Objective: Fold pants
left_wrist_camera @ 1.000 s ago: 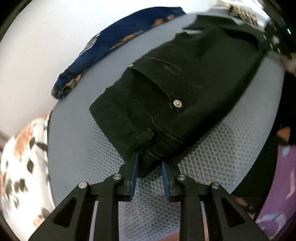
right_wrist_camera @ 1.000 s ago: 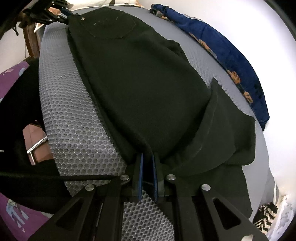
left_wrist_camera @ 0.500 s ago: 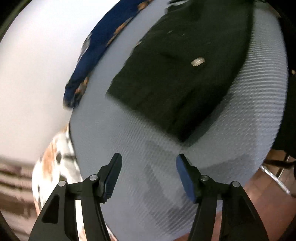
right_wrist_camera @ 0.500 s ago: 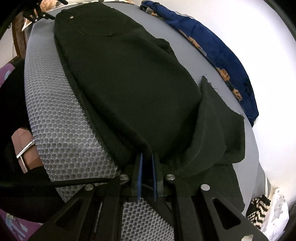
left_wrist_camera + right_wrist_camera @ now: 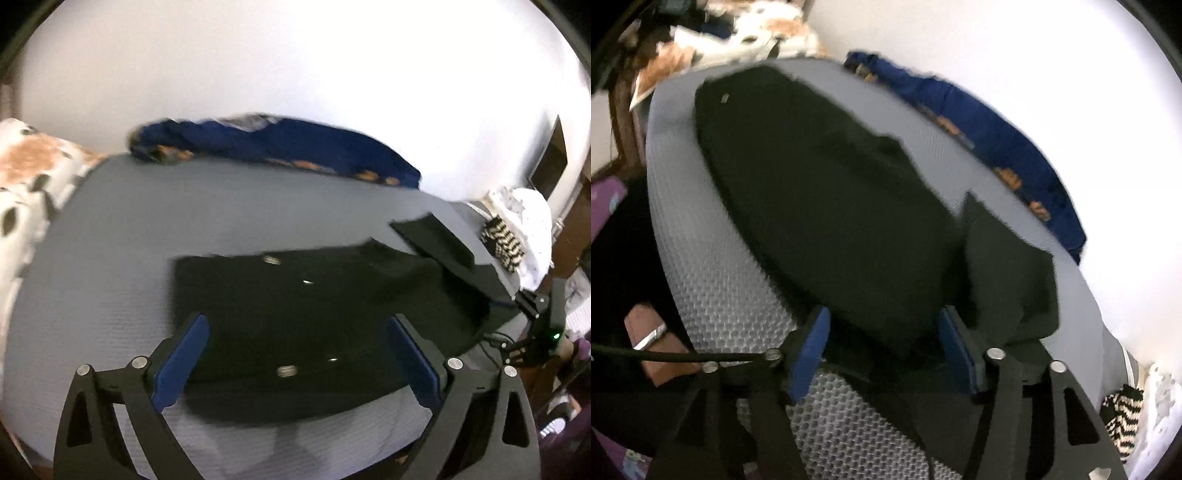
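Black pants lie folded lengthwise on a grey honeycomb mat, waistband end nearest in the left wrist view, metal buttons showing. My left gripper hovers above that end, jaws opening wide, pads clear of the cloth. In the right wrist view the pants stretch away toward the far left, with a loose leg end folded over at the right. My right gripper is over the near edge, its jaws opening; cloth lies under the gap, and the blue pads do not press on it.
A blue patterned cloth lies along the mat's far edge against a white wall. White and orange floral fabric sits at the left. A striped black-and-white item lies off the mat's right end. A dark brown block and a cable are below the mat's near side.
Both grippers let go of the pants. The left opened first, rose and rolled, so the waistband now lies level in its view. The right opened in the last half second and lifted a little.
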`<state>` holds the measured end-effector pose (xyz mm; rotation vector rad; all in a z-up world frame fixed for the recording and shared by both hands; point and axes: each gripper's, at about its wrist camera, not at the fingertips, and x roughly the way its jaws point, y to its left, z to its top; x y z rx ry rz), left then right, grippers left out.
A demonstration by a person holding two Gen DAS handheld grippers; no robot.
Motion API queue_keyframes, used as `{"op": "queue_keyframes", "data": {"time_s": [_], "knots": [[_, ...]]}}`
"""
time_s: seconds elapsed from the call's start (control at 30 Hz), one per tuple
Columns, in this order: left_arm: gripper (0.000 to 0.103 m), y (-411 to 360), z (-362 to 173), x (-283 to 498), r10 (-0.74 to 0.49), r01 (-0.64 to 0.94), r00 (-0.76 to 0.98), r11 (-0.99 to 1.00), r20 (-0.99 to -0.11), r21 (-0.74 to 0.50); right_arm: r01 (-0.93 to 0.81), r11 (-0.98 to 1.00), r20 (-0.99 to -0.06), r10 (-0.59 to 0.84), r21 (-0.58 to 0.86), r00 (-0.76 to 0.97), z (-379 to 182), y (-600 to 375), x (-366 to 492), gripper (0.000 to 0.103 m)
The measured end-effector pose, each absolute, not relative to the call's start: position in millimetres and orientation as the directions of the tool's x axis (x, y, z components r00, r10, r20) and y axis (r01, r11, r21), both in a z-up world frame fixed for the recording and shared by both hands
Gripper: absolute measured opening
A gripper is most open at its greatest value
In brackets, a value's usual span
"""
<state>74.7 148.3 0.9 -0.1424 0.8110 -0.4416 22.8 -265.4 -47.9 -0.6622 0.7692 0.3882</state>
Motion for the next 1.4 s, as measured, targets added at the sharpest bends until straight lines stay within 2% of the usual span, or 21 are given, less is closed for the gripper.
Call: {"op": "queue_keyframes", "data": {"time_s": [0.13,0.27,0.37,0.5,0.7,0.73,0.83,1.0,1.03,1.07,1.2,1.4], "knots": [[0.097,105,-23,90,-0.407,0.351,0.557,0.906,-0.724,-0.239,-0.505,0.805,-0.732,0.136,-0.311,0.667,-24,-288,33,0.066],[0.097,88,-38,92,-0.423,0.341,0.539,0.9,-0.729,-0.27,-0.463,0.829,-0.727,0.105,-0.313,0.679,-5,-288,68,0.068],[0.097,79,-45,93,-0.401,0.317,0.546,0.911,-0.735,-0.262,-0.423,0.817,-0.751,-0.019,-0.393,0.66,-5,-270,122,0.07],[0.097,82,-55,94,-0.405,0.291,0.546,0.913,-0.734,-0.287,-0.39,0.851,-0.795,-0.051,-0.351,0.604,-8,-257,195,0.067],[0.097,93,-69,98,-0.431,0.24,0.54,0.902,-0.723,-0.359,-0.384,0.801,-0.826,-0.228,-0.46,0.515,-44,-231,272,0.067],[0.097,92,-70,98,-0.431,0.243,0.54,0.902,-0.722,-0.357,-0.383,0.793,-0.828,-0.252,-0.474,0.501,-51,-228,279,0.063],[0.097,92,-70,98,-0.429,0.246,0.545,0.903,-0.72,-0.352,-0.389,0.789,-0.849,-0.297,-0.476,0.436,-71,-228,297,0.036],[0.097,92,-74,97,-0.423,0.254,0.552,0.906,-0.719,-0.339,-0.386,0.82,-0.887,-0.287,-0.423,0.362,-85,-236,313,0.032],[0.097,91,-75,97,-0.418,0.256,0.552,0.909,-0.722,-0.33,-0.402,0.822,-0.898,-0.271,-0.403,0.346,-85,-235,314,0.015],[0.097,90,-75,96,-0.414,0.257,0.553,0.91,-0.723,-0.325,-0.412,0.832,-0.914,-0.252,-0.373,0.319,-86,-236,315,0.007],[0.097,88,-76,96,-0.401,0.264,0.555,0.916,-0.729,-0.303,-0.395,0.855,-0.921,-0.211,-0.336,0.327,-77,-253,318,0.006],[0.097,82,-79,95,-0.374,0.282,0.562,0.925,-0.738,-0.255,-0.239,0.948,-0.886,-0.083,-0.211,0.456,-12,-325,295,0.006]]}}
